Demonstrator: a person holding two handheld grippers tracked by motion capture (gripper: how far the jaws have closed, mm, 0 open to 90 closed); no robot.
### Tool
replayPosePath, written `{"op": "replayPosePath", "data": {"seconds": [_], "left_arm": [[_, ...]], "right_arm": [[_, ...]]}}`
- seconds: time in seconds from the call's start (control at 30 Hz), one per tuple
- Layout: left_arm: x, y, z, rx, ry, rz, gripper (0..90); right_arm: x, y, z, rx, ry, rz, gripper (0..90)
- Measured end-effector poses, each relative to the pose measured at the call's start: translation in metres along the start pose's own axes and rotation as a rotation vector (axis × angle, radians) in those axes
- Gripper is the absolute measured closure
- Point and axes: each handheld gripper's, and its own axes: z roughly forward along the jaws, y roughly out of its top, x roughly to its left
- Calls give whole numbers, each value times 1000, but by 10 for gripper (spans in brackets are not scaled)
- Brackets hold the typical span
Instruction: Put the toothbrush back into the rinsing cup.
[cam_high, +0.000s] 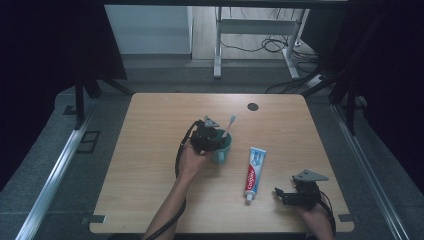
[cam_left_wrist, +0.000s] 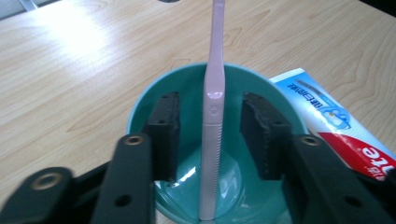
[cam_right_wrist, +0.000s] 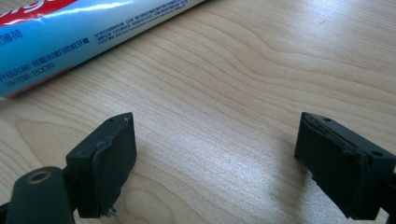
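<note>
The left tongs (cam_high: 216, 136) are hanging over a green cup (cam_high: 223, 148) near the middle of the tabletop (cam_high: 150, 165). A hand (cam_high: 192, 159) is holding them from the 7 o'clock side of the cup.

A pink toothbrush (cam_left_wrist: 211, 126) is standing in the cup (cam_left_wrist: 187, 88). Its bottom end is sitting on the floor of the cup, and its top is leaning out past the rim toward 1 o'clock in the high view, where the brush end (cam_high: 231, 120) is sticking up. In the left gripper view the toothbrush is running straight up between the two black pads (cam_left_wrist: 164, 135). There is a gap on each side of it, so the pads are not pressing it. The left tongs (cam_left_wrist: 211, 133) are standing open around the toothbrush, and the toothbrush is staying up by leaning on the cup.

A tube of toothpaste (cam_high: 254, 172) is lying flat on the tabletop just beside the cup, at about 4 o'clock from it. Its cap is pointing toward the person's edge of the tabletop.

The right tongs (cam_high: 286, 195) are resting low near the person's edge of the tabletop, at 3 o'clock from the toothpaste cap and a little apart from it. In the right gripper view the right tongs (cam_right_wrist: 215, 163) are standing wide open with bare wood between them. The toothpaste (cam_right_wrist: 84, 32) is lying past them at 11 o'clock, not touching them.
</note>
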Motion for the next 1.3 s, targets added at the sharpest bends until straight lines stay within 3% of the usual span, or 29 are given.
{"op": "replayPosePath", "data": {"seconds": [0.2,0.53,0.73,1.07,1.3], "left_arm": [[-5,5,-10,9,-5,35,431],[-3,7,-28,14,-30,30,189],[0,2,-37,24,-31,22,140],[-2,-8,-53,27,-3,49,15],[-1,-20,-63,23,16,52,0]], "right_arm": [[0,0,0,-1,0,-1,124],[0,0,0,0,-1,0,124],[0,0,0,-1,-1,-2,124],[0,0,0,0,-1,0,124],[0,0,0,0,-1,0,124]]}}
